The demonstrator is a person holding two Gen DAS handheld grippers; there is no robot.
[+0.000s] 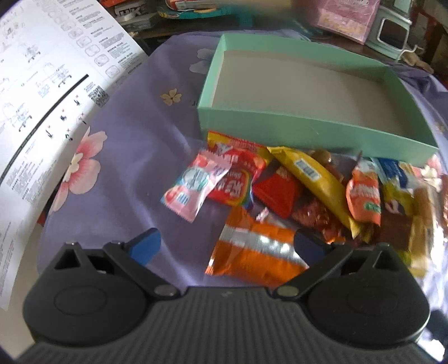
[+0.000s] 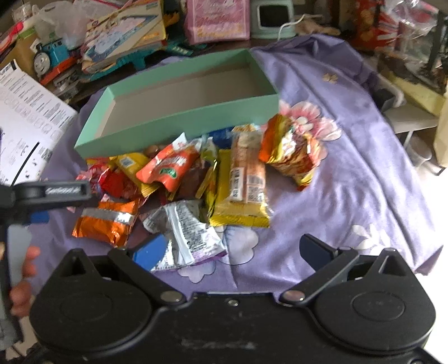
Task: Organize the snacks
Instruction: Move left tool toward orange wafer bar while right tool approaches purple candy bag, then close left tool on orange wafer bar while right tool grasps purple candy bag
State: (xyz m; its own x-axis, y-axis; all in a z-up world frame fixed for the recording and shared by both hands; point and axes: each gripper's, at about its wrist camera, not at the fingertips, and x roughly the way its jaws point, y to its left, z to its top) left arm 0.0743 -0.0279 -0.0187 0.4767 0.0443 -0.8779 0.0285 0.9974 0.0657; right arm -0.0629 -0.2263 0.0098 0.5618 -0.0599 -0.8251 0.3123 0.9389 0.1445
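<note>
A shallow mint-green box (image 1: pixel 302 126) (image 2: pixel 179 117) lies empty on the purple flowered cloth. In front of it sits a heap of snack packets: a pink one (image 1: pixel 196 184), a long yellow bar (image 1: pixel 313 179), an orange foil pack (image 1: pixel 252 246) (image 2: pixel 106 221), a silver packet (image 2: pixel 187 235) and a crumpled noodle bag (image 2: pixel 291 151). My left gripper (image 1: pixel 226 246) is open just above the orange foil pack, which lies between its fingers. My right gripper (image 2: pixel 232 249) is open too, its blue left pad (image 2: pixel 149 252) beside the silver packet.
A large white instruction sheet (image 1: pixel 42 98) covers the left side. Toys, books, a pink box (image 2: pixel 218 19) and a green lamp-like object (image 1: pixel 392 30) crowd the back. The left gripper's body (image 2: pixel 42 193) and a hand (image 2: pixel 25 277) show at the right view's left edge.
</note>
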